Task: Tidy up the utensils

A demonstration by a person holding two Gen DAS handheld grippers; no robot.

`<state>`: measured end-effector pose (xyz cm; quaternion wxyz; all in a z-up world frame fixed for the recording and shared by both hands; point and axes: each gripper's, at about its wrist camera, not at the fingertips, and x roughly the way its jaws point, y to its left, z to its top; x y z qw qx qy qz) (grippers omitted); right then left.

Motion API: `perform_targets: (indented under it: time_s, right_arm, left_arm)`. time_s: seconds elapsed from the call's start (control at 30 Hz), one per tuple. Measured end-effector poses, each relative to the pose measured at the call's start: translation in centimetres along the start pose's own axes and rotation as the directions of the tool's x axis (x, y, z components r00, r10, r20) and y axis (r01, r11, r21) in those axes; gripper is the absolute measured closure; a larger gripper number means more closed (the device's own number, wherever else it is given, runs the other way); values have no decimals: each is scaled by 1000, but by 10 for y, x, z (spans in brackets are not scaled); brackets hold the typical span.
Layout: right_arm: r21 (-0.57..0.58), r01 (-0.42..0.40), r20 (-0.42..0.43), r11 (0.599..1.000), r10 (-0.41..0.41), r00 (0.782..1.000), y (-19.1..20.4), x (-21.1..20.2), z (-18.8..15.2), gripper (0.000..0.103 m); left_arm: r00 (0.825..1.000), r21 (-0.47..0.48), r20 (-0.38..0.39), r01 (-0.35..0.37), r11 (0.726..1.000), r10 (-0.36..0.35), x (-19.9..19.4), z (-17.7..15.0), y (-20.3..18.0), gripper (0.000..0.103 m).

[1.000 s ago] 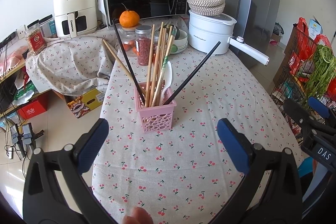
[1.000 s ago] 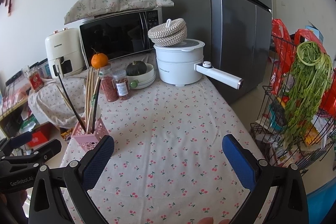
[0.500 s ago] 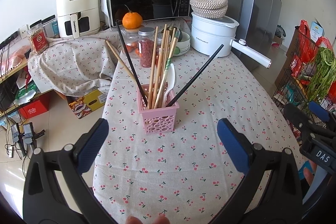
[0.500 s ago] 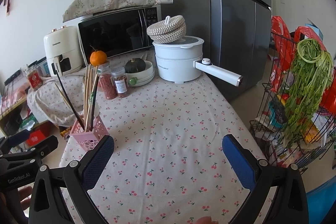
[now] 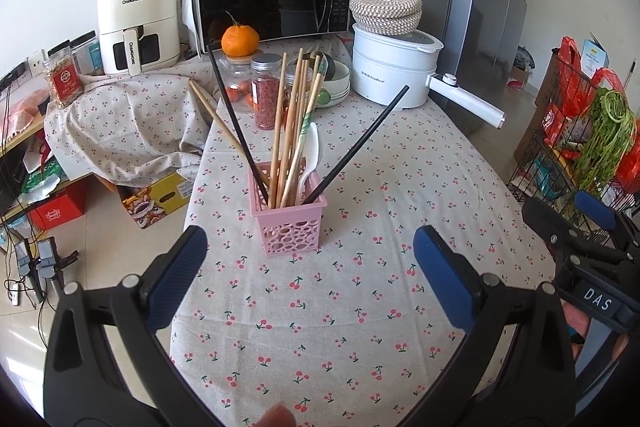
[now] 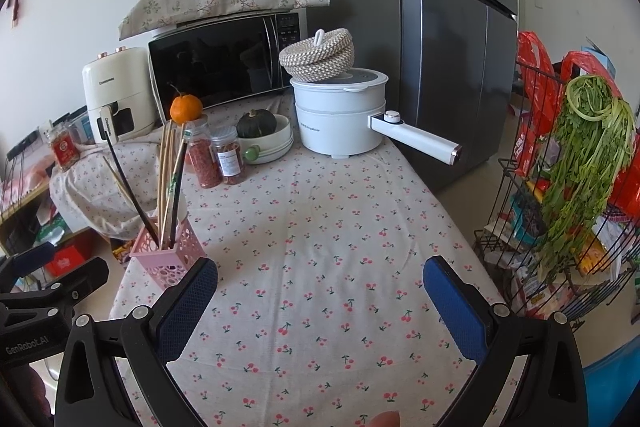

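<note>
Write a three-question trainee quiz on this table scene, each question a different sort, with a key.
1. True or false: the left hand-held gripper is shut on a chopstick.
2. Multiple choice: what sits on top of the white pot? A) an orange B) a woven lid C) a jar
3. Fill in: the wooden chopsticks, two black chopsticks and a white spoon all stand in the pink ____.

Key:
1. False; both it and the right hand-held gripper are open and empty.
2. B, the woven lid.
3. basket
</note>
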<state>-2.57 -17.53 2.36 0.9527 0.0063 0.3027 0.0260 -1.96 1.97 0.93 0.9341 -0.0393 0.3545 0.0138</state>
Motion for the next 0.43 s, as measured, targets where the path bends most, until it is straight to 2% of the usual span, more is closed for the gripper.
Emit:
perform_targets:
  time_s: [0.3,0.43]
  right_arm:
    - [-10,-12,-7,1000,12,1000,3,1,-1,0]
    - [-8,-11,-8,1000,11,1000,3,1,-1,0]
  left_arm:
    - [999,-39,-31,-41,998,40,5,-3,5,1]
    - [998,-55,-42,-39,998,36,6,-4,8,1]
